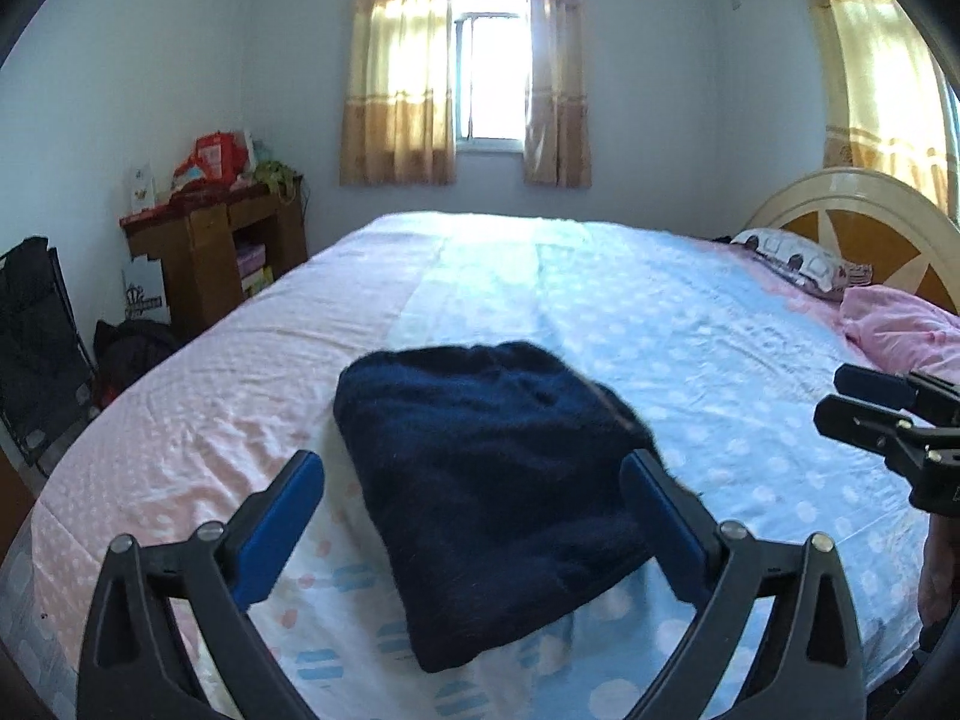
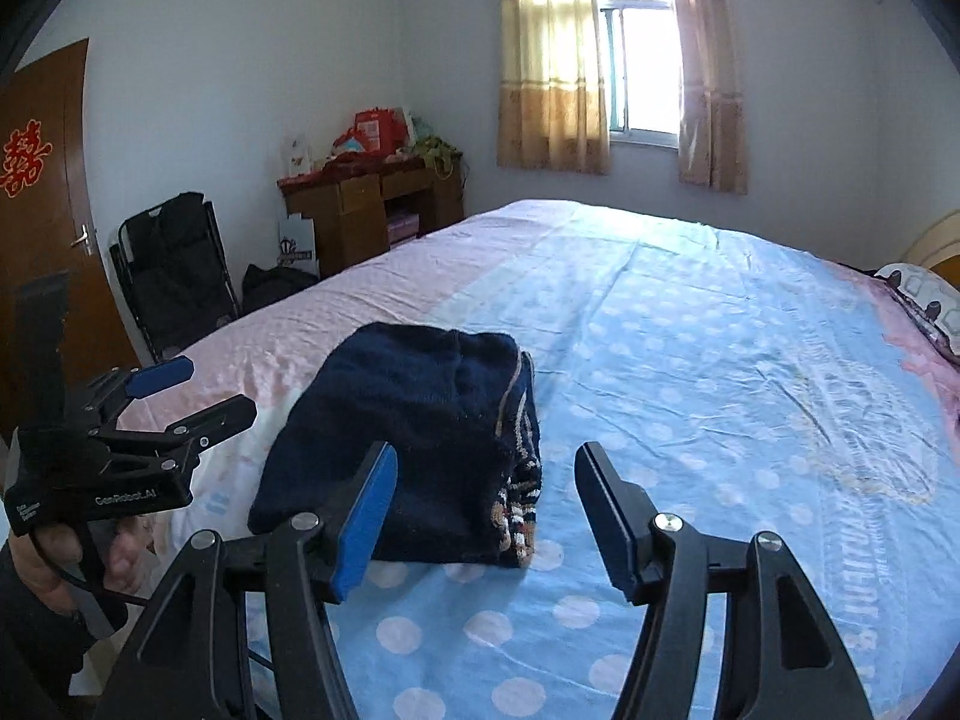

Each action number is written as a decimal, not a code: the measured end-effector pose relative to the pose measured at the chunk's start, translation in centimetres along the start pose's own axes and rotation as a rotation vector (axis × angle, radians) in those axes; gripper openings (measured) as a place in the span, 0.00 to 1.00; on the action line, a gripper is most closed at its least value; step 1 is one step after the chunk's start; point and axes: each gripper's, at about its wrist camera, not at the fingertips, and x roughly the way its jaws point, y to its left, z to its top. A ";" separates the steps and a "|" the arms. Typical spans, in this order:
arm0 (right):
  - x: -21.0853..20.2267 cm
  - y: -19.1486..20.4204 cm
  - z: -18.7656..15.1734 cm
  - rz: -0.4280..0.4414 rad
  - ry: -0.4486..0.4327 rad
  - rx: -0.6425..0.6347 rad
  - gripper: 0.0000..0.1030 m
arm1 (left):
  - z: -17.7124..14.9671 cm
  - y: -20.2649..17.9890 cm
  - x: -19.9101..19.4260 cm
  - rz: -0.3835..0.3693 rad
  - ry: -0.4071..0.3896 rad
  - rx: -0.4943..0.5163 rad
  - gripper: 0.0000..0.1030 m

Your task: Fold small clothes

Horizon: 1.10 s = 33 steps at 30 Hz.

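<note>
A folded navy knitted garment [image 1: 480, 450] [image 2: 414, 420] lies on the bed sheet [image 1: 720, 330] [image 2: 720, 360], with a patterned hem showing on its right edge in the right wrist view. My left gripper [image 1: 474, 468] [image 2: 198, 390] hovers above the garment's near side, jaws wide apart, nothing between its blue pads [image 1: 288, 516]. My right gripper [image 2: 487, 456] [image 1: 870, 396] hangs open just right of the garment's near corner, also holding nothing. A hand [image 2: 54, 552] grips the left tool's handle.
A patterned pillow [image 1: 798, 264], a pink blanket [image 1: 900, 324] and the headboard [image 1: 852, 222] are at the bed's right end. Left of the bed stand a cluttered wooden desk [image 2: 366, 210], a black folding chair [image 2: 174, 276] and a door [image 2: 42, 210].
</note>
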 end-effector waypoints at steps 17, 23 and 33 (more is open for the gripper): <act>-3.9 0.4 0.4 -0.032 -0.099 0.001 0.61 | 0.4 -1.3 -1.5 -0.001 -0.047 0.031 0.99; -4.1 0.1 0.4 -0.032 -0.105 0.016 0.61 | 0.4 -1.5 -1.6 -0.003 -0.045 0.033 0.99; -4.9 0.1 0.4 -0.041 -0.146 0.021 0.61 | 0.5 -2.0 -2.3 -0.010 -0.055 0.057 1.00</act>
